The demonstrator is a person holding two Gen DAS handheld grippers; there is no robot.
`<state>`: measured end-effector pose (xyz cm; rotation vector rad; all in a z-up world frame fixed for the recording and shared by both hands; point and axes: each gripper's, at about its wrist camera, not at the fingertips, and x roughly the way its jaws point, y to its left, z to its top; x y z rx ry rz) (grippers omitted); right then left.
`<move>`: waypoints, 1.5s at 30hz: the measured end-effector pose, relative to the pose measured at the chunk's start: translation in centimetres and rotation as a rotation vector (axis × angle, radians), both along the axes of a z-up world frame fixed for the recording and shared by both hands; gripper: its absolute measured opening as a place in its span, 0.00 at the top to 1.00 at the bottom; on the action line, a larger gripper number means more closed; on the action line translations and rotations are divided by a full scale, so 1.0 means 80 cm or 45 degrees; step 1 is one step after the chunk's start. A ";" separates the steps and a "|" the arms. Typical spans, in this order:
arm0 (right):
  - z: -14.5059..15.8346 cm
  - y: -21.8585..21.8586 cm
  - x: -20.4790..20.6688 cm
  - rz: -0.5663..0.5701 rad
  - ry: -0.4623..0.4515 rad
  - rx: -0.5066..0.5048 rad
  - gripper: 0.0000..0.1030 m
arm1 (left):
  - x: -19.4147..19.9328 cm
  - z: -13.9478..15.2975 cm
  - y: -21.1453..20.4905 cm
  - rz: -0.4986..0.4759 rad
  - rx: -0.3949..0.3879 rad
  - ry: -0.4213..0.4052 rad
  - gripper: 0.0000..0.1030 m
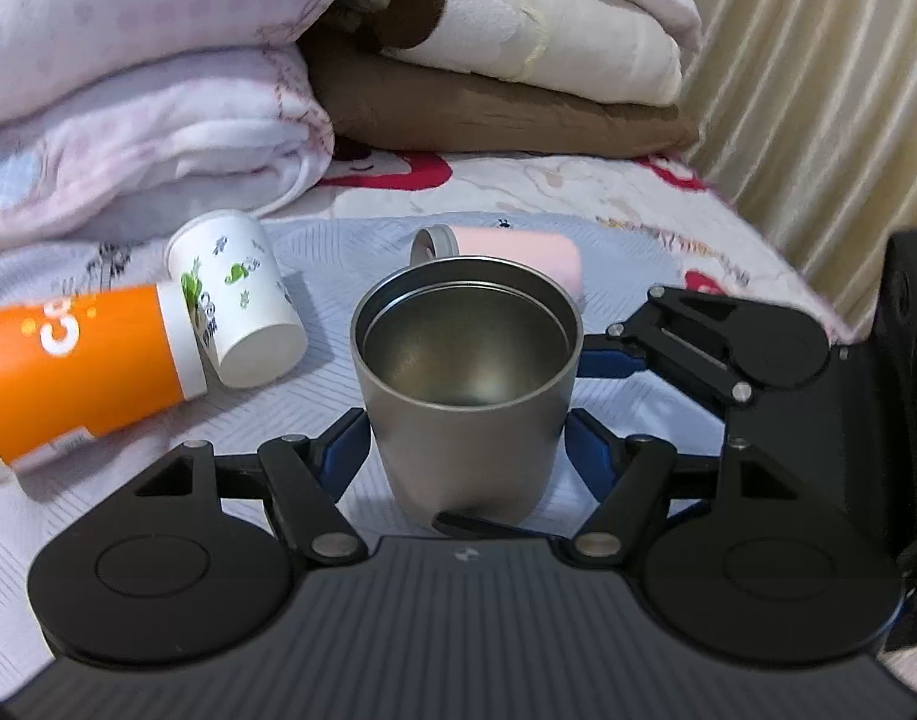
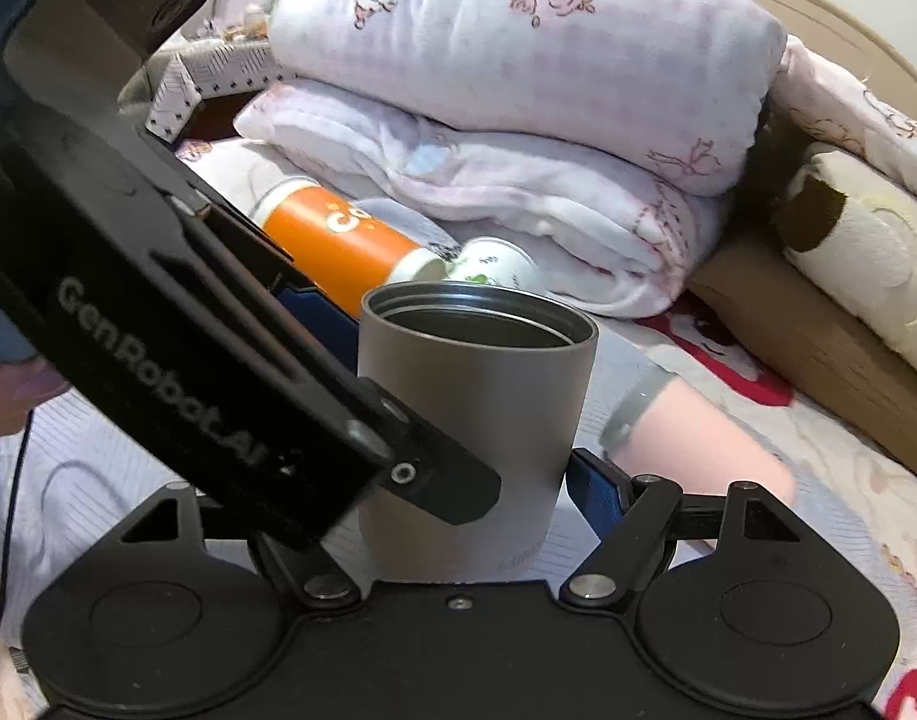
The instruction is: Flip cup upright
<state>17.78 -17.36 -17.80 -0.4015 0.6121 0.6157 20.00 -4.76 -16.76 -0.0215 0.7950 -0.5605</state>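
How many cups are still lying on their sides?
3: the orange cup at left, the white printed cup touching it, and the pink cup behind the upright grey cup. Others may be hidden.

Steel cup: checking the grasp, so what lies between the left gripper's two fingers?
The upright steel cup fills the gap between the left gripper fingers, seen in the left wrist view.
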 end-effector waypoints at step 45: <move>0.172 -0.102 -0.132 -0.380 0.216 0.293 0.18 | -0.142 0.153 0.034 0.217 0.071 0.022 0.27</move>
